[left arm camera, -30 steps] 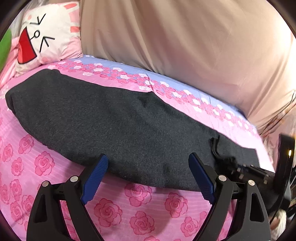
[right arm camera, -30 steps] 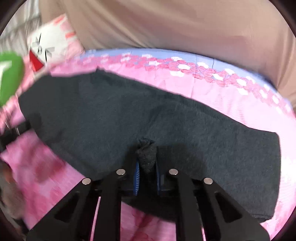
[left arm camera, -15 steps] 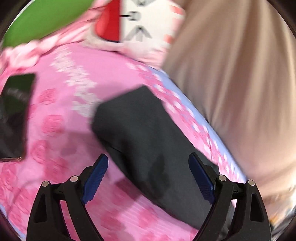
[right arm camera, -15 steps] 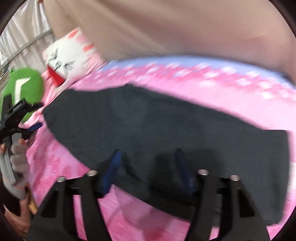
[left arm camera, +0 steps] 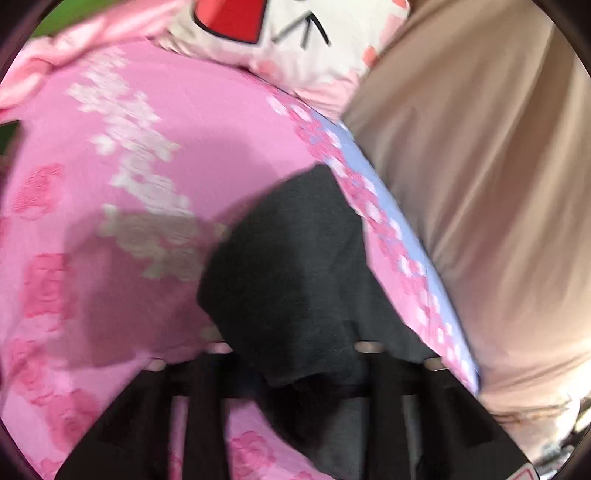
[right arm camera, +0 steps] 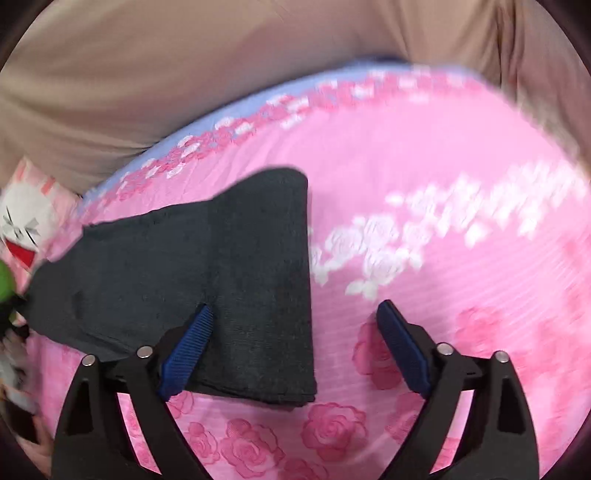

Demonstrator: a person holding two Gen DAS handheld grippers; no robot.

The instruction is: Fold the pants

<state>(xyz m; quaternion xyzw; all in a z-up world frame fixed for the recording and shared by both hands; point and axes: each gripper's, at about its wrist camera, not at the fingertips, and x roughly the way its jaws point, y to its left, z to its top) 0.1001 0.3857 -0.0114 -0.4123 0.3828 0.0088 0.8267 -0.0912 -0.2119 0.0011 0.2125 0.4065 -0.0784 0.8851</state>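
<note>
Dark grey pants (left arm camera: pixel 288 258) lie folded lengthwise on a pink rose bedspread (left arm camera: pixel 110 147). In the blurred left wrist view, one end of them is bunched up over my left gripper (left arm camera: pixel 291 369). Its jaws are closing with the cloth pinched between them, and the pads are hidden under the fabric. In the right wrist view the other end of the pants (right arm camera: pixel 240 258) lies flat. My right gripper (right arm camera: pixel 295 306) hovers over that end's square edge with its jaws opening wide. The left blue pad (right arm camera: pixel 188 350) rests on the cloth and the right pad (right arm camera: pixel 402 347) is over the bedspread.
A white cartoon-face pillow (left arm camera: pixel 295 33) lies past the pants' far end, also in the right wrist view as the pillow (right arm camera: pixel 22 221). A beige drape (left arm camera: pixel 480 184) hangs along the bed's far side. A green object (right arm camera: pixel 5 284) shows at the left edge.
My left gripper swung left to the pants' end and its jaws went from wide open to closed on the cloth. My right gripper let go of the pinched fabric, opened and moved right.
</note>
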